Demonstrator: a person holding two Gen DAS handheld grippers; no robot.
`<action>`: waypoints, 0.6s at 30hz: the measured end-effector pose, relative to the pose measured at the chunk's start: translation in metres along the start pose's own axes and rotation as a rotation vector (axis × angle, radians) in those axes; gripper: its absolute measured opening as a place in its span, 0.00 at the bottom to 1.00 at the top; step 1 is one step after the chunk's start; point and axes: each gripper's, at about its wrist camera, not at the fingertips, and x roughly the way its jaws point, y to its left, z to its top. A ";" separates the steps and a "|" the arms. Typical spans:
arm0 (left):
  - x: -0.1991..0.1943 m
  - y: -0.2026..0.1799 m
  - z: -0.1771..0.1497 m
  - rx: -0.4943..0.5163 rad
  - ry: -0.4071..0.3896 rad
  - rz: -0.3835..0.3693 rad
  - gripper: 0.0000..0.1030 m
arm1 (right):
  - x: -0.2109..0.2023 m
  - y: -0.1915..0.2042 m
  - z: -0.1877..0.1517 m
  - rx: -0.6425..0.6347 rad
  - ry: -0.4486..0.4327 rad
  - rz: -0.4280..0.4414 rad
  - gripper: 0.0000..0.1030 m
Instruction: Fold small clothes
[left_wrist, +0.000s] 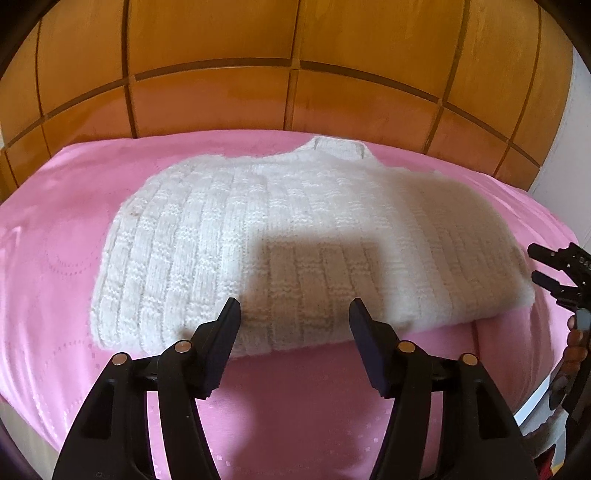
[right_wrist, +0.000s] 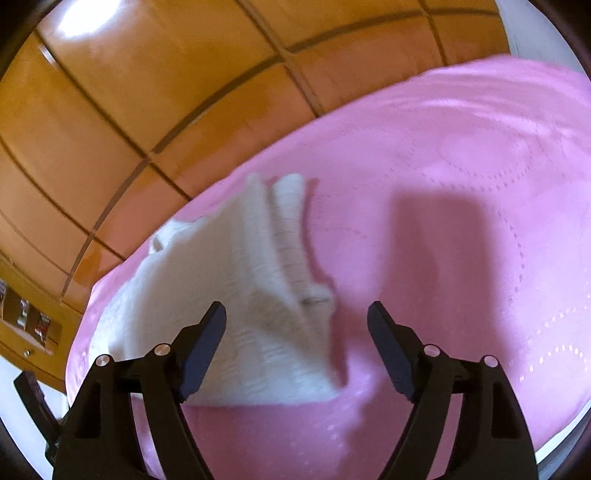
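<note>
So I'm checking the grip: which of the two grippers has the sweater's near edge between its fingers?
The left gripper: the white sweater lies between its open fingers. The right gripper straddles only its corner.

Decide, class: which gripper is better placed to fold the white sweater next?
Probably the left gripper: open, centred at the sweater's near hem. The right gripper is open off its side edge, mostly over pink bedspread.

Pink bedspread with stitched dotted swirls (left_wrist: 66, 236) is covering the bed, lying smooth. Glossy orange-brown wooden headboard with dark grid grooves (left_wrist: 221, 92) is standing right behind it. Small wooden shelf unit (right_wrist: 26, 325) is showing at the right-wrist view's left edge, contents blurred.
</note>
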 end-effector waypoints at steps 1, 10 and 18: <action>0.000 0.001 0.000 -0.001 -0.002 0.006 0.58 | 0.005 -0.004 0.002 0.016 0.010 0.003 0.78; 0.001 0.016 0.000 -0.025 0.003 0.025 0.58 | 0.024 -0.014 0.006 0.056 0.058 0.084 0.85; 0.000 0.032 0.004 -0.056 0.001 0.017 0.58 | 0.042 0.009 0.003 0.015 0.161 0.142 0.50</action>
